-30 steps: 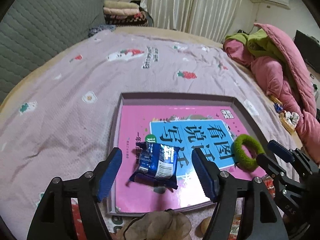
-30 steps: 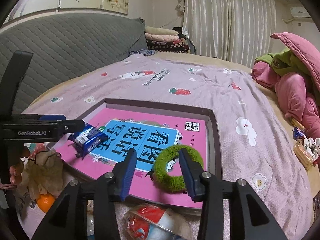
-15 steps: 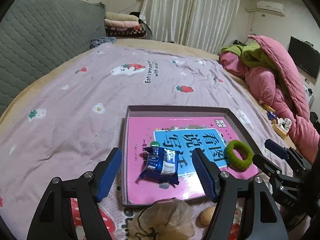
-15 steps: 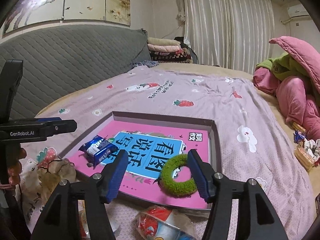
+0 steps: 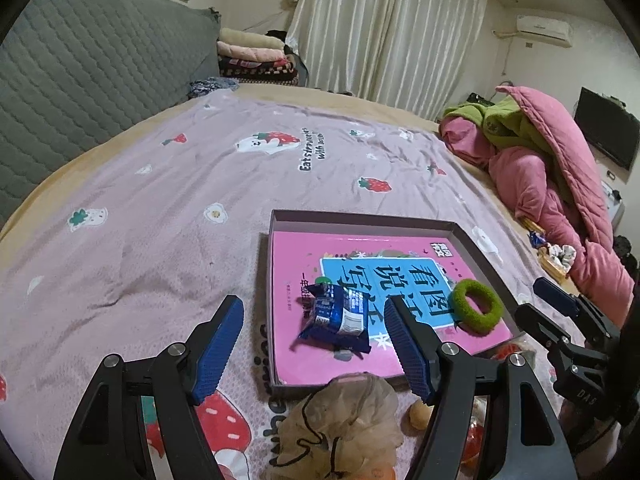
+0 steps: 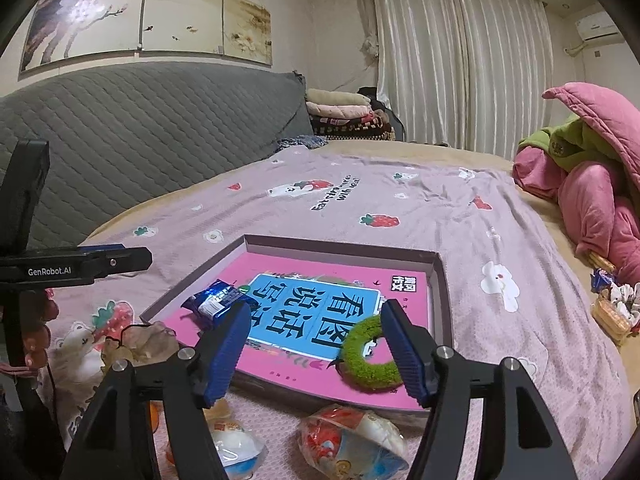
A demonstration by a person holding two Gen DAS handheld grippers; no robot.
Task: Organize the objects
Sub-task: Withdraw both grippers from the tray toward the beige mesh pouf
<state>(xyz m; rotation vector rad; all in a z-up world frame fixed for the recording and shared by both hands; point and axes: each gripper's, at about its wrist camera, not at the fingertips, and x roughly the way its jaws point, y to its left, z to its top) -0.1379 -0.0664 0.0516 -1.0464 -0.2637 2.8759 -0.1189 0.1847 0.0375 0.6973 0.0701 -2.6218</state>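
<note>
Currently filed in the tray [image 5: 486,254] on the bed: blue snack packet [image 5: 335,317] at left, green hair ring [image 5: 476,306] at right. Outstanding before its near edge: beige drawstring pouch [image 5: 340,420], wrapped snacks [image 6: 352,440]. Left claw [image 5: 316,350] and right claw [image 6: 314,354] both gape, holding nothing.

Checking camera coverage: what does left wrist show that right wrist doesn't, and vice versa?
Left wrist only: the black flat-screen TV on the far wall and the open right gripper seen from the side.

Right wrist only: the painted wall panels above the headboard, and the clear-wrapped red-and-white snack packet on the bedspread.

Both: the shallow grey tray, the pink book in it, the blue snack packet, the green fuzzy hair ring.
</note>
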